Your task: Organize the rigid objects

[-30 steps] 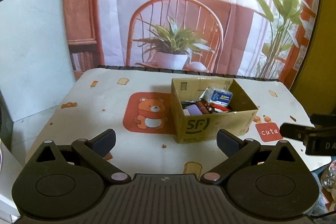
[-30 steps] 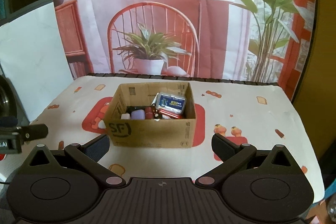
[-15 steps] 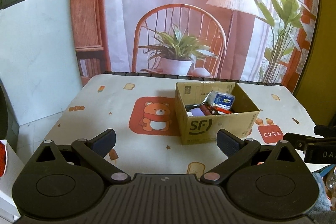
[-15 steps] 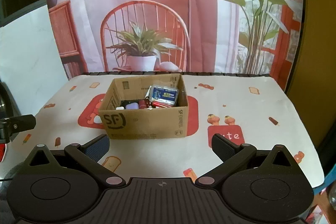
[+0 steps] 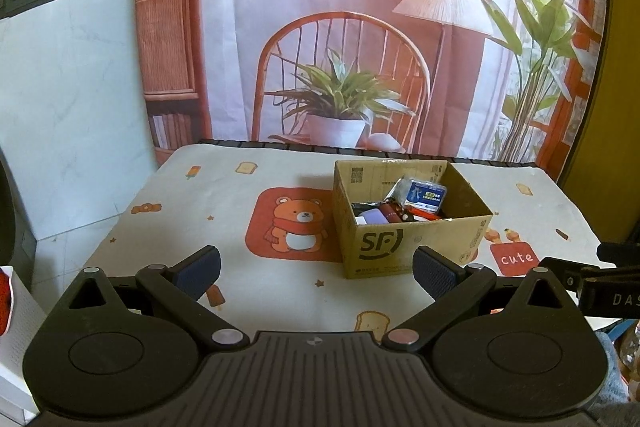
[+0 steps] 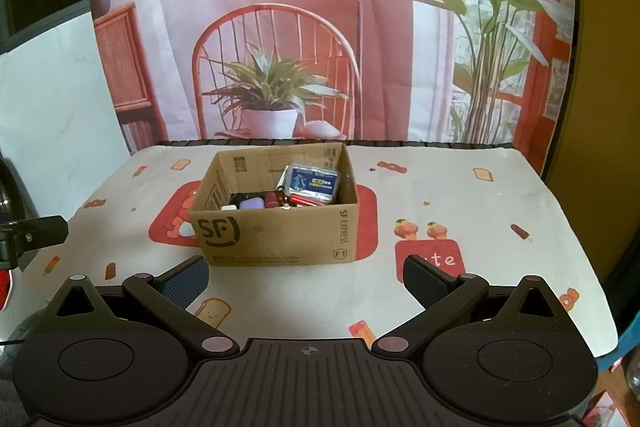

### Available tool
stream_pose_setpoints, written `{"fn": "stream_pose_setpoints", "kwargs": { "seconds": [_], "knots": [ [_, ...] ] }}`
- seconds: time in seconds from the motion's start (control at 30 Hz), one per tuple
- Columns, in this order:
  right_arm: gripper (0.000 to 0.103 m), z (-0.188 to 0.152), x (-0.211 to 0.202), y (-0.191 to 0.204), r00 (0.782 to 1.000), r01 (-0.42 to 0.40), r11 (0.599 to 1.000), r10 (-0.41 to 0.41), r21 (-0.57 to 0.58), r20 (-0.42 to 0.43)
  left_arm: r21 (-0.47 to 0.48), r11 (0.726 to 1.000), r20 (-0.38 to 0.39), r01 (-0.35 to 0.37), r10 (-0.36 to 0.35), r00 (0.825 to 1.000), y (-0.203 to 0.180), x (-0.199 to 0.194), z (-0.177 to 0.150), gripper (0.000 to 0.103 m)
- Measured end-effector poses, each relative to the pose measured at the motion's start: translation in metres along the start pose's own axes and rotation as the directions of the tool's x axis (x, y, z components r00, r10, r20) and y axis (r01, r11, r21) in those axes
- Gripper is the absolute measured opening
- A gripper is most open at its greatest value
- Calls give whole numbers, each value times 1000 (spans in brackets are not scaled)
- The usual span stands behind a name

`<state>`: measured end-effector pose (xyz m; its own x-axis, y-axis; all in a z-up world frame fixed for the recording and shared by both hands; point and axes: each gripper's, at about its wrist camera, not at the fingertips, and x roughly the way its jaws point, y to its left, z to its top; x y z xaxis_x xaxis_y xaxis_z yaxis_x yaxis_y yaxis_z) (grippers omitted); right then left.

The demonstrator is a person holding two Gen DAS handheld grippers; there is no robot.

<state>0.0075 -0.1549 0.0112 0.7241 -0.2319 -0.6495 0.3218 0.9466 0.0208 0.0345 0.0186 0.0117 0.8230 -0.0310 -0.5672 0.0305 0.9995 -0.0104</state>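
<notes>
A brown cardboard box (image 5: 416,247) (image 6: 276,235) marked SF stands on the table. Inside lie several small items: a blue clear-lidded case (image 5: 424,193) (image 6: 314,181), a lilac block (image 5: 374,217) (image 6: 250,203), a dark red cylinder (image 5: 390,213) (image 6: 272,199) and a red flat piece (image 6: 308,201). My left gripper (image 5: 316,267) hangs open and empty, short of the box's front left. My right gripper (image 6: 306,277) is open too, holding nothing, in front of the box. Each gripper's body shows at the edge of the other's view.
The table (image 5: 192,227) (image 6: 480,211) wears a white cloth with bear, toast and ice-lolly prints. A printed backdrop (image 5: 340,27) of chair, plant and lamp stands behind. A white board (image 5: 68,115) leans at the left.
Both grippers have drawn back and risen from the box, so it looks smaller and farther. Fingers stayed open throughout.
</notes>
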Motion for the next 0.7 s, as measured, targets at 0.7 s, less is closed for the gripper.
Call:
{"fn": "stream_pose_setpoints", "kwargs": {
  "seconds": [0.7],
  "knots": [
    [103, 0, 0, -1, 1000, -3, 1000, 3, -1, -3, 34, 999, -2, -29, 29, 1000, -3, -2, 0, 103]
  ]
}}
